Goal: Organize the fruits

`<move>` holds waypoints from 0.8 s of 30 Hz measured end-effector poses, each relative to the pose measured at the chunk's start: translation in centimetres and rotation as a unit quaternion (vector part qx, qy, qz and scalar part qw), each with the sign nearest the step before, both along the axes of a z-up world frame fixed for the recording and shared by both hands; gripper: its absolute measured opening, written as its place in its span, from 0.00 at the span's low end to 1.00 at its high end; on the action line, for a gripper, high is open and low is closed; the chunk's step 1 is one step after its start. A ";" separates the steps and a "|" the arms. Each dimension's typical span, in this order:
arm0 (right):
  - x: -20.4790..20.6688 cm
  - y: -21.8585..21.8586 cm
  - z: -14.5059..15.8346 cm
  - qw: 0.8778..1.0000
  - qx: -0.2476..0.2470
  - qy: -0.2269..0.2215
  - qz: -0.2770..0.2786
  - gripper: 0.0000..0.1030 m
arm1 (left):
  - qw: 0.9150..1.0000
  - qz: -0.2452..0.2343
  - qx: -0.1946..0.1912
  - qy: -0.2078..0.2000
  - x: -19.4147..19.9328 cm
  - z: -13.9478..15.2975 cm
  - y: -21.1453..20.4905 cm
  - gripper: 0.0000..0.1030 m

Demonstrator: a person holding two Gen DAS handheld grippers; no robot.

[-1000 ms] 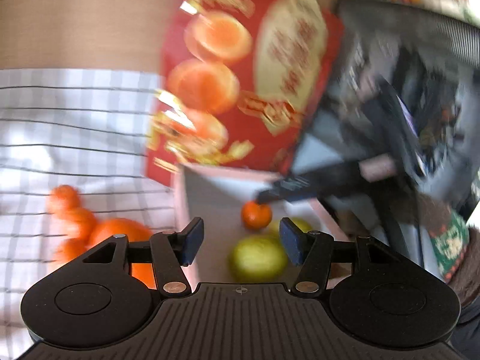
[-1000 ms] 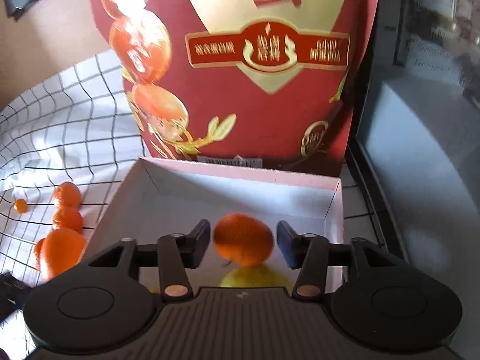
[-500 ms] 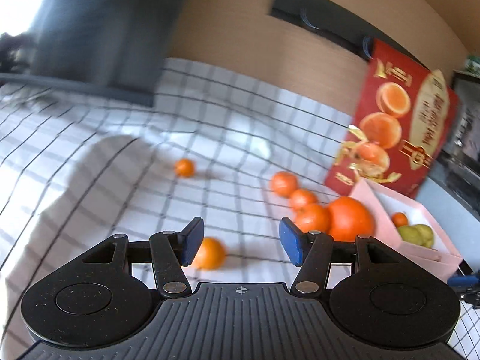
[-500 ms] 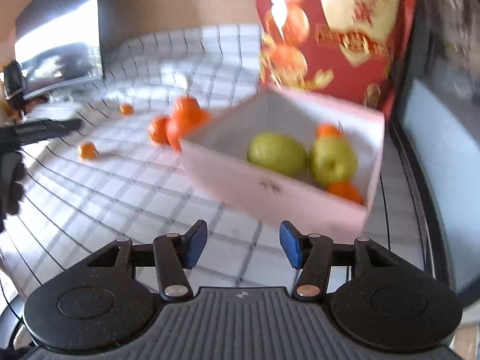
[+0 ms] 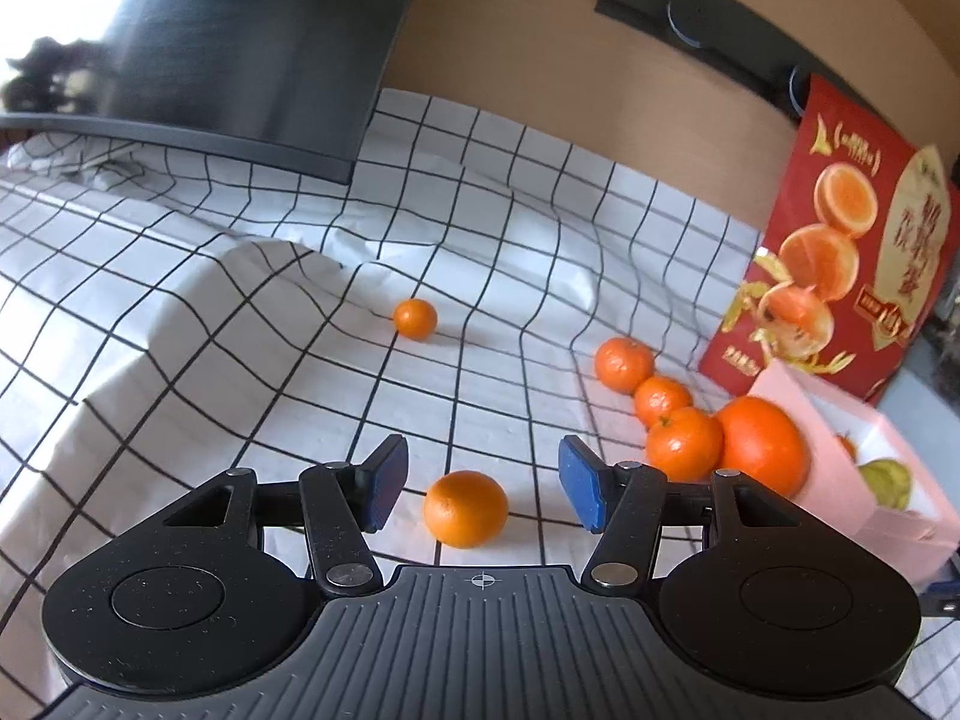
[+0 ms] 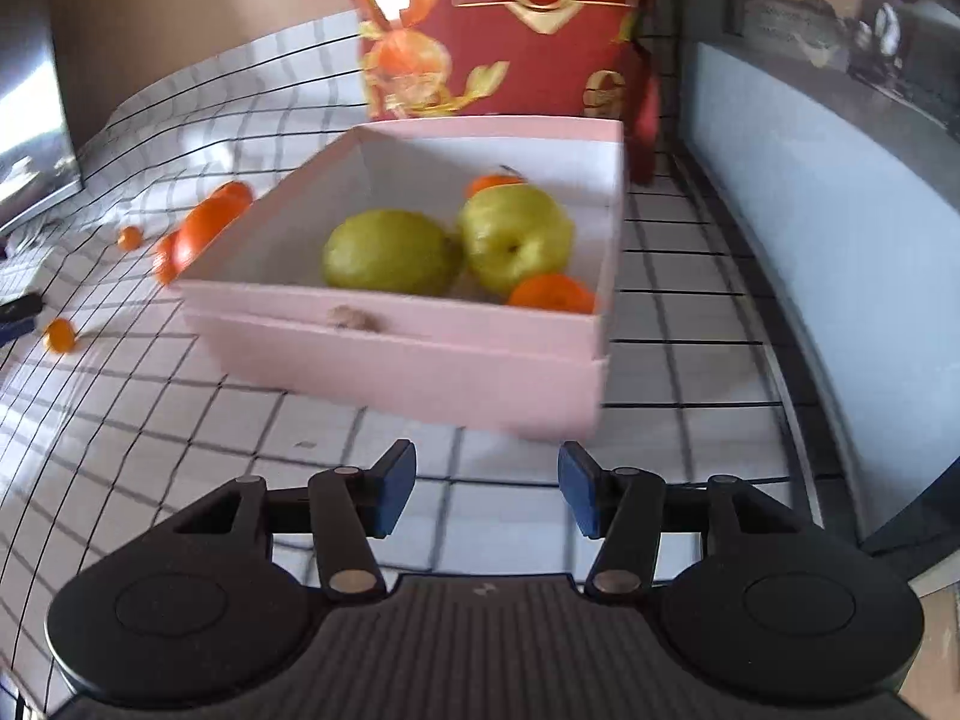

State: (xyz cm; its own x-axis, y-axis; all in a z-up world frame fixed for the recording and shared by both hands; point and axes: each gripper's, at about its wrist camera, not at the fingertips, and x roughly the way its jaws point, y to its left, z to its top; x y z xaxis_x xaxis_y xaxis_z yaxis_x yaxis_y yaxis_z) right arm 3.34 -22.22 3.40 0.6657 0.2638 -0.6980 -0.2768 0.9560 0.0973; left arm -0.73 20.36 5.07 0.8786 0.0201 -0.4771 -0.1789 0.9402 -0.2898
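On checkered cloth [image 5: 492, 276] I line my left gripper [image 5: 483, 489], jaws open, around a loose mandarin [image 5: 465, 507] to carry into the pink box [image 6: 420, 354]; my right gripper [image 6: 486, 495] waits open, empty.

A black-gridded white cloth [image 5: 252, 312] covers the table, with a dark monitor [image 5: 228, 42] standing behind.
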 end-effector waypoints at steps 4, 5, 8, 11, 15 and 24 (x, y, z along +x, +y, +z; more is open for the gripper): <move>-2.4 2.3 0.9 0.998 -0.036 -0.036 0.038 0.54 | 0.999 -0.001 0.027 0.020 0.5 -0.3 -0.8 0.59; -2.8 2.8 1.2 0.997 -0.043 -0.046 0.047 0.56 | 0.999 -0.003 0.032 0.025 0.7 -0.4 -0.9 0.59; -3.8 4.6 2.2 0.994 -0.056 -0.071 0.069 0.60 | 0.998 -0.012 0.043 0.045 1.2 -0.9 -1.4 0.58; -4.3 6.3 2.9 0.990 -0.062 -0.087 0.090 0.61 | 0.997 -0.019 0.053 0.061 1.7 -1.5 -1.8 0.39; -4.0 9.5 3.1 0.985 -0.076 -0.100 0.114 0.61 | 0.998 -0.050 0.035 0.030 0.9 -1.2 -2.4 0.38; -1.2 17.2 2.7 0.976 -0.085 -0.112 0.165 0.61 | 0.980 -0.195 -0.024 0.018 0.1 -1.9 -5.5 0.38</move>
